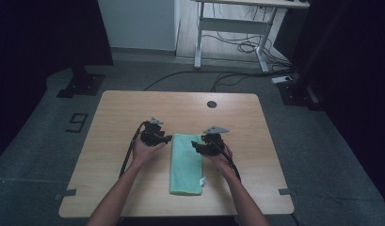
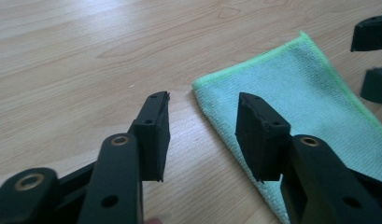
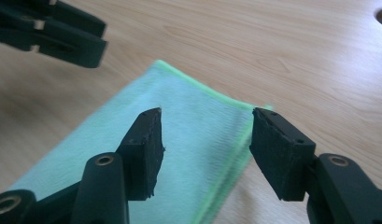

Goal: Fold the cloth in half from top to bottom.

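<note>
A folded green cloth (image 1: 185, 164) lies flat in the middle of the wooden table (image 1: 115, 117), long side running front to back, a small white tag at its front right edge. My left gripper (image 1: 167, 139) hovers at the cloth's far left corner (image 2: 212, 88), jaws open with nothing between them (image 2: 205, 130). My right gripper (image 1: 196, 145) is at the cloth's far right corner, open and above the green fabric (image 3: 198, 140) and its edge (image 3: 205, 140). In each gripper view the other gripper's jaws appear farther off.
A round cable hole (image 1: 212, 104) sits near the table's far edge. Beyond the table stand a white desk frame (image 1: 232, 28) with cables on the floor and black stand bases (image 1: 82, 84) at left and right. Bare wood surrounds the cloth.
</note>
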Available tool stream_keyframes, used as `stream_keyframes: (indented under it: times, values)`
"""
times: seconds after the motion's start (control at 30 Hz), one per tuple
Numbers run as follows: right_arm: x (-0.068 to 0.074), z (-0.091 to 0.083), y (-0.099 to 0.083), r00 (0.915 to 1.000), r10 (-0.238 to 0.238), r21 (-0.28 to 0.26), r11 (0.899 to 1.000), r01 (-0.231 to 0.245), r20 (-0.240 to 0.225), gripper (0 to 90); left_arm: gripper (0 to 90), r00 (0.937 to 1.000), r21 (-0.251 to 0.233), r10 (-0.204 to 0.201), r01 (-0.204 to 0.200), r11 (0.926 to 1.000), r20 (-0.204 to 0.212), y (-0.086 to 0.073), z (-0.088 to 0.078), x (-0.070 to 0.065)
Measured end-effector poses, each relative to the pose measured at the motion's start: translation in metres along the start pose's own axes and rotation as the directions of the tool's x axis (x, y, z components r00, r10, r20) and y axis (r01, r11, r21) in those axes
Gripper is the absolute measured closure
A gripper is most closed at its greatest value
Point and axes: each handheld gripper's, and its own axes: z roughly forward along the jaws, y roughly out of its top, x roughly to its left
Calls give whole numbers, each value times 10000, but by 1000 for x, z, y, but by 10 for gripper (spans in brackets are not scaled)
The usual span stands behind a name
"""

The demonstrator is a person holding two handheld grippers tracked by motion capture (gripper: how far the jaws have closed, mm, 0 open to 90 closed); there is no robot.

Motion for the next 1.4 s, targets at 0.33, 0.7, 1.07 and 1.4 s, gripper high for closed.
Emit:
stream_keyframes:
  times: [0.33, 0.7, 1.07, 1.4]
  values:
    - [-9, 3, 13, 9999, 57, 93, 9999, -58, 99, 451, 567, 10000, 78, 12, -11, 10000, -74, 7, 12, -5]
    - [-25, 17, 11, 9990, 411, 324, 9986, -417, 184, 504, 573, 10000, 336, -48, 50, 9994, -60, 12, 29, -5]
    - [-32, 39, 6, 9966, 346, 809, 9959, -407, 751, 579, 594, 9993, 726, -284, 302, 9969, -258, 11, 43, -3]
    - [-31, 45, 4, 9972, 121, 949, 9953, -191, 738, 623, 605, 9996, 699, -191, 206, 9973, -221, 9, 48, -6]
